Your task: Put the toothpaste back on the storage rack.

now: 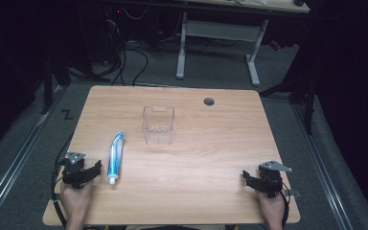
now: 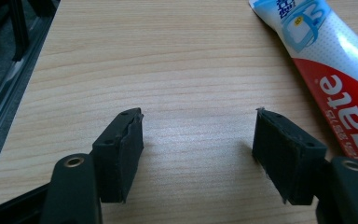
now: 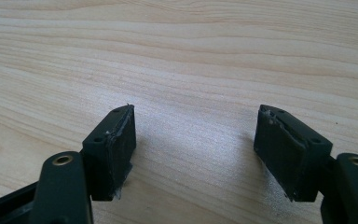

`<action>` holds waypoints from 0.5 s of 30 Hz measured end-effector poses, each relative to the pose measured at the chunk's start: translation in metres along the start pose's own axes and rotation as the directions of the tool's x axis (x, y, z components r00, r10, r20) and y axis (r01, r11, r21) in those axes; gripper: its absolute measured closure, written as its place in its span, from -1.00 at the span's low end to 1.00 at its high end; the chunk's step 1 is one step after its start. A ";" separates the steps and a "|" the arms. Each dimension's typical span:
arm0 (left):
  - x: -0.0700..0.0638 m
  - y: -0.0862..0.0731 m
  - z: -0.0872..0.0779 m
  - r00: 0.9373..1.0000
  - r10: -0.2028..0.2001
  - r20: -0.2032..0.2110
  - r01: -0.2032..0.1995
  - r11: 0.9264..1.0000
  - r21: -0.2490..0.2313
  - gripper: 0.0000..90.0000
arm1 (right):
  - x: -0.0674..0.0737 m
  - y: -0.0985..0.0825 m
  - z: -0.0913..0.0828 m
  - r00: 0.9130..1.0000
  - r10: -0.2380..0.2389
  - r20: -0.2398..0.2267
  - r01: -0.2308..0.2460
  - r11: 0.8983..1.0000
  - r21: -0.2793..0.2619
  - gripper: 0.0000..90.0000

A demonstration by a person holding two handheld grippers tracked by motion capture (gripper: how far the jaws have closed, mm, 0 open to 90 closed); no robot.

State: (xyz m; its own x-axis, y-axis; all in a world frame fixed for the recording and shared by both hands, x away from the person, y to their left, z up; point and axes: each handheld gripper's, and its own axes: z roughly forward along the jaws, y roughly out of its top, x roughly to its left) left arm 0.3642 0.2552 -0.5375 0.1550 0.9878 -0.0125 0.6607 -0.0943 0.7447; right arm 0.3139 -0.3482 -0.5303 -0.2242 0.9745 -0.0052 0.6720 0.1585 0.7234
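Resting at the near table [image 1: 211, 158] corners, both the left gripper [image 1: 94, 170] and right gripper [image 1: 250, 179] gape empty, the toothpaste tube [image 1: 115, 157] lies untouched just beside the left one, so seemingly everything remains undone.

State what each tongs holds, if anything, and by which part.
Nothing is held. The left tongs and right tongs stand open over bare table; the toothpaste lies untouched beside the left tongs.
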 end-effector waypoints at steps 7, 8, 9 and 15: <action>0.000 0.000 0.000 1.000 0.004 0.007 -0.004 1.000 0.002 -0.29 | 0.000 0.000 0.000 1.000 0.001 0.001 -0.001 1.000 0.000 -0.34; 0.000 0.000 0.000 1.000 0.002 0.009 -0.002 1.000 0.001 -0.29 | 0.000 0.000 0.000 1.000 0.000 0.001 0.000 1.000 0.000 -0.34; 0.000 0.000 0.000 1.000 0.002 0.010 -0.002 1.000 0.001 -0.30 | 0.000 0.000 0.000 1.000 0.000 0.001 0.000 1.000 0.000 -0.34; 0.002 -0.001 -0.001 1.000 -0.016 0.026 0.016 1.000 -0.005 -0.31 | 0.000 0.000 0.000 1.000 0.000 -0.001 0.000 1.000 -0.001 -0.34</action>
State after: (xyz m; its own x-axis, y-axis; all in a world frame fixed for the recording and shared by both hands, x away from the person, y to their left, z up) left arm 0.3636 0.2571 -0.5375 0.1640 0.9856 -0.0416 0.6591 -0.0781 0.7480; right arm 0.3141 -0.3485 -0.5303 -0.2246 0.9744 -0.0042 0.6714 0.1579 0.7241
